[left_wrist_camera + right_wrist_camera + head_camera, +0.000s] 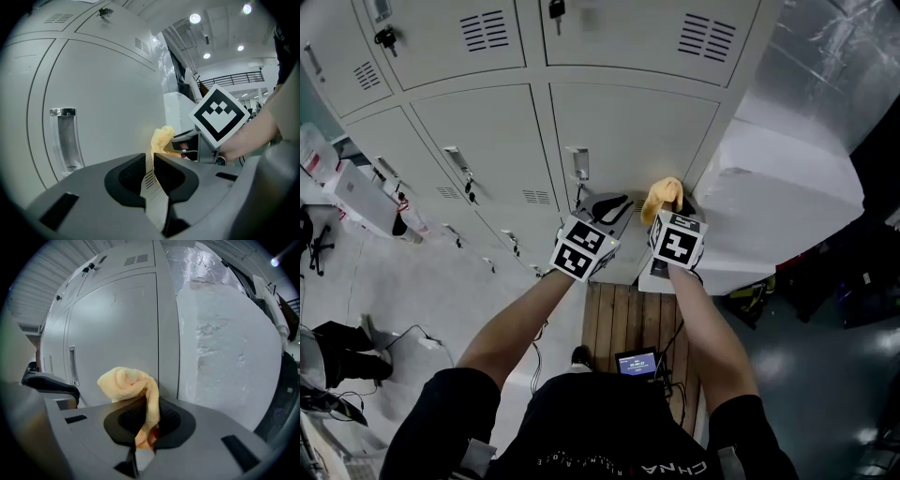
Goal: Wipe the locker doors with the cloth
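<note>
Right gripper (662, 210), head view: clamped on the yellow cloth (664, 194), with the bunched cloth at 12 o'clock of the jaws, close against the right edge of a grey locker door (633, 131). Cannot tell whether cloth and door touch. At 9 o'clock, just beside it, the left gripper (614, 204), under the door's handle (579, 164) at 12 o'clock. At 3 o'clock, a white wrapped block (778, 178).

Left gripper view: left gripper (151, 161) with jaws drawn together to a thin slit, nothing between them. Beyond the tips at 1 o'clock, the cloth (161, 137) in the right gripper (183, 138). Locker door (108, 93) ahead, handle (65, 138) at 9 o'clock.

Right gripper view: right gripper (149, 409) closed on the cloth (125, 382), 1 strip pinched between the pads, the rest balled above at 11 o'clock. Locker door (117, 324) behind, white wrapped block (225, 348) at 2 o'clock, left gripper (49, 383) at 9 o'clock.
</note>
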Motion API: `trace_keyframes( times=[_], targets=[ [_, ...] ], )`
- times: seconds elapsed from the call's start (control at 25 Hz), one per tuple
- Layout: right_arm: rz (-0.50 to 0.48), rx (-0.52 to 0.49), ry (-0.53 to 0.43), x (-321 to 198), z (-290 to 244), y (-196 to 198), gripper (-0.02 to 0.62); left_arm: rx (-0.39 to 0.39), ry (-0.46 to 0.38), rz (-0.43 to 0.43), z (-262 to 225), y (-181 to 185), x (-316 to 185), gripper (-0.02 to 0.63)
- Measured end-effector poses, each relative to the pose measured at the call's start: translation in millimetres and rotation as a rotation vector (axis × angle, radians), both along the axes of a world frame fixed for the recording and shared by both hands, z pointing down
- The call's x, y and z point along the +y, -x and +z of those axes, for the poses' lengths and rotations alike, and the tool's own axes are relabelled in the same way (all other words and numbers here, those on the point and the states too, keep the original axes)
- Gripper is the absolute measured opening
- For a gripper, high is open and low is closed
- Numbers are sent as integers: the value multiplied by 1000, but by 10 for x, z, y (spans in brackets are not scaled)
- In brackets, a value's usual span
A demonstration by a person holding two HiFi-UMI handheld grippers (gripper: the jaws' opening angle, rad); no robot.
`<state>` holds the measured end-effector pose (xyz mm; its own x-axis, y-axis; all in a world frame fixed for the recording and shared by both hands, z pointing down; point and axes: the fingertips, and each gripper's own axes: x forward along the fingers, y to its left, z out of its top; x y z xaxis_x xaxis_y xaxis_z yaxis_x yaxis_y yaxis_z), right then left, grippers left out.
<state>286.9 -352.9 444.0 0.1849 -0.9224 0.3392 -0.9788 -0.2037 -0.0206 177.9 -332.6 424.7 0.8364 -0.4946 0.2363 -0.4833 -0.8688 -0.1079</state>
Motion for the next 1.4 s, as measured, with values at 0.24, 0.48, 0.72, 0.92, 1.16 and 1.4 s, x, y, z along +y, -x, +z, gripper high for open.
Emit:
trace_keyframes(
  times=[0.24, 0.48, 0.72, 0.92, 1.16, 1.4],
  targets=[
    [17, -3, 6, 12, 6, -30, 61, 0, -1, 1, -9, -4, 6, 60],
    [13, -11, 5, 16, 7, -26, 61, -4, 1, -10, 8, 58, 11, 61],
    [-29, -53, -9, 55, 3, 59, 61, -11, 11, -21, 58, 137, 33, 61],
    [-123, -31, -25, 56, 34, 351, 61, -9, 27, -34, 134, 261, 59, 61],
    [-252, -15, 0, -45, 248, 853, 61, -16, 50, -74, 268, 591, 31, 61],
    [-344, -13, 26, -171, 464, 1326, 61, -28, 70, -124, 391, 1011, -34, 60]
  ],
)
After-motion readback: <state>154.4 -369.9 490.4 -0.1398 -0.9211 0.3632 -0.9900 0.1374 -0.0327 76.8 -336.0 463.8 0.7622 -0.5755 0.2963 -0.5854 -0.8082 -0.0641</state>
